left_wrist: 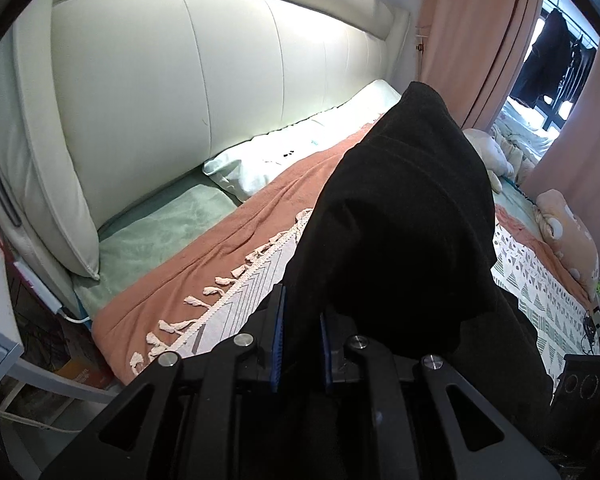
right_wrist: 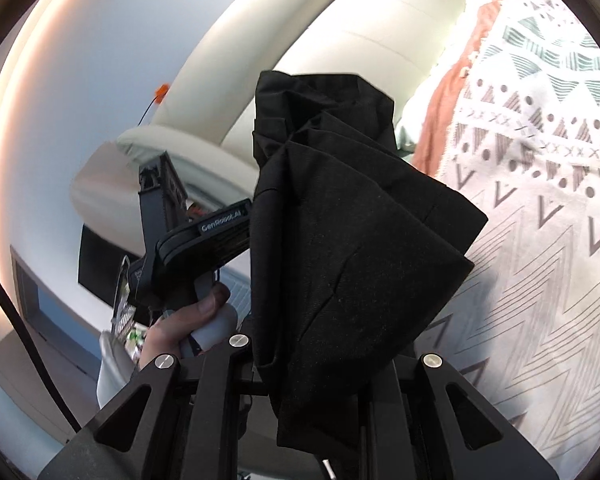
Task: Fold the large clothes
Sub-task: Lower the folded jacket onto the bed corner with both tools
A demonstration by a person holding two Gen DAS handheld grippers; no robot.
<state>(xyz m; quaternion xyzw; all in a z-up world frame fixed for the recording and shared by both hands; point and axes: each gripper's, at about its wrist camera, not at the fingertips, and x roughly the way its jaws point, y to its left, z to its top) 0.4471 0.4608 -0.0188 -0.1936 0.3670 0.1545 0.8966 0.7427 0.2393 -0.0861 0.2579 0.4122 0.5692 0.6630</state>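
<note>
A large black garment (left_wrist: 404, 216) hangs bunched in the air above the bed. My left gripper (left_wrist: 302, 320) is shut on a fold of it between the blue pads (left_wrist: 281, 320). In the right wrist view the same black garment (right_wrist: 352, 248) drapes over my right gripper (right_wrist: 320, 376), whose fingertips are hidden under the cloth. The left gripper's body (right_wrist: 204, 236), held in a hand, sits just left of the cloth.
The bed carries an orange blanket (left_wrist: 220, 248) and a white patterned, fringed throw (right_wrist: 540, 240). Pale pillows (left_wrist: 260, 164) lie against the cream padded headboard (left_wrist: 188, 80). Stuffed toys (left_wrist: 564, 224) lie at the bed's far right. Pink curtains (left_wrist: 476, 32) hang behind.
</note>
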